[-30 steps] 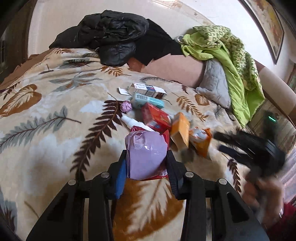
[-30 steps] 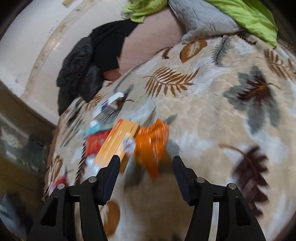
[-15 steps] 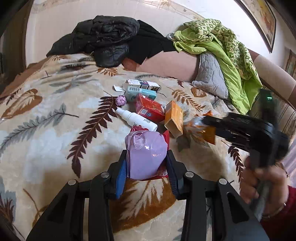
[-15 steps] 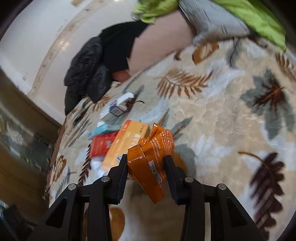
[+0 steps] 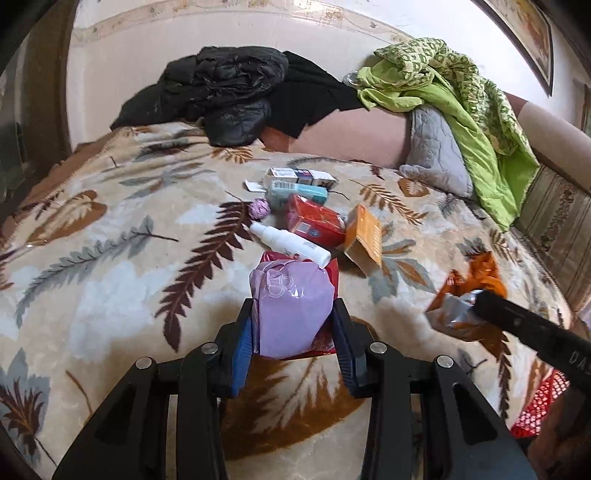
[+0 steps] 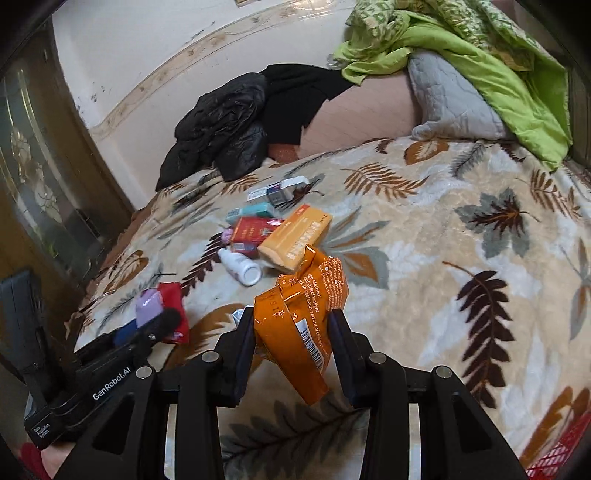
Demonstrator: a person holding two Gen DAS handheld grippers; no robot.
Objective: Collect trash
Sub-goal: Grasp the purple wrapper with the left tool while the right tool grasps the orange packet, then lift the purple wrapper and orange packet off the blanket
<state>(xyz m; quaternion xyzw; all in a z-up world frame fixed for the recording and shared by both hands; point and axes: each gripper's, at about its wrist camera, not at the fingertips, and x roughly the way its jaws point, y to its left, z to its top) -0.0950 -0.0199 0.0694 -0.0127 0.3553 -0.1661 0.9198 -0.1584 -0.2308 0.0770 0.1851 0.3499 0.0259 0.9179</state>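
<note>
Left wrist view: the left gripper [image 5: 291, 325] pinches a lilac plastic bag [image 5: 290, 306] with a red wrapper [image 5: 332, 271] behind it, both fingers pressed against the bundle, which is held just above the blanket [image 5: 110, 266]. At the lower right of the same view the right gripper [image 5: 480, 308] reaches in as a dark bar, its tip clamped on a crumpled orange snack packet [image 5: 469, 291] with a silver inside.

Right wrist view: the orange snack packet [image 6: 303, 314] sits squeezed between that gripper's two fingers, its barcode end hanging down below them, lifted clear of the blanket [image 6: 443, 258]. The left gripper [image 6: 147, 325] shows at the lower left with the lilac bag [image 6: 147, 304] and the red wrapper [image 6: 171, 299] in its tip.

Beyond the grippers, more trash lies in a loose cluster on the leaf-patterned blanket: a white spray bottle [image 5: 290, 242], a red box [image 5: 314, 221], an orange box [image 5: 365, 236] tipped on its edge, a teal tube [image 5: 297, 192], a white carton [image 5: 299, 176] and a small purple ball [image 5: 260, 208]. The bottle lies just beside the red box.

At the far edge of the bed a black jacket [image 5: 221, 92] is heaped against the pale wall, and a green quilt [image 5: 461, 107] drapes over a grey pillow [image 5: 436, 155]. A red mesh basket [image 5: 539, 402] shows at the lower right corner, and a picture frame [image 5: 524, 33] hangs at the upper right.
</note>
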